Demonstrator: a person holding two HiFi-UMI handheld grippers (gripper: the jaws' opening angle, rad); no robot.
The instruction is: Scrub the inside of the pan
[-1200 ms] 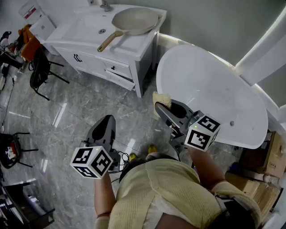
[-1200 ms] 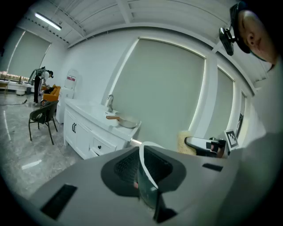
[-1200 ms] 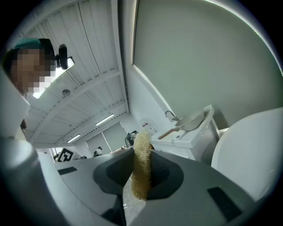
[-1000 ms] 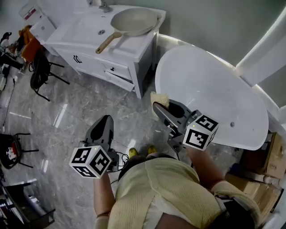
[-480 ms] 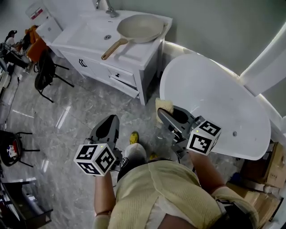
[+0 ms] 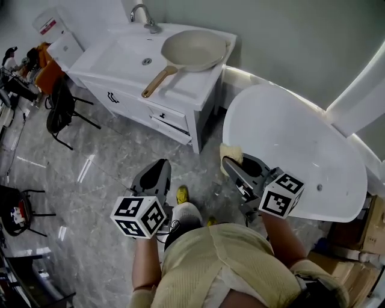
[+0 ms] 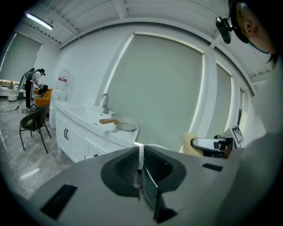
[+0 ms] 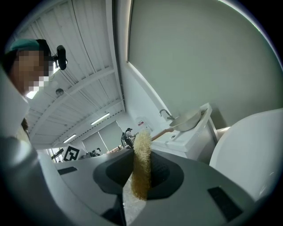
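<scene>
A cream pan (image 6: pixel 195 49) with a wooden handle (image 6: pixel 157 82) lies on the white vanity counter (image 6: pixel 180 90) beside the basin; it also shows far off as the pan (image 7: pixel 126 126) and the pan (image 8: pixel 188 119). My left gripper (image 6: pixel 161 166) hangs over the floor well short of the vanity, jaws together with nothing between them (image 7: pixel 141 155). My right gripper (image 6: pixel 231 161) is beside the bathtub rim, shut on a yellow sponge (image 6: pixel 230 152). The sponge (image 8: pixel 142 163) stands upright between the pads. Both grippers are far from the pan.
A sink basin (image 6: pixel 129 51) with a faucet (image 6: pixel 143 13) takes up the vanity's left part. A white bathtub (image 6: pixel 295 150) fills the right. Black chairs (image 6: pixel 60 105) stand at the left, cardboard boxes (image 6: pixel 373 234) at the far right. Grey marble floor (image 6: pixel 90 180) lies between.
Both grippers have come closer to the vanity, and the pan now sits lower in the head view. A shoe has stepped forward under me. The sponge stays gripped.
</scene>
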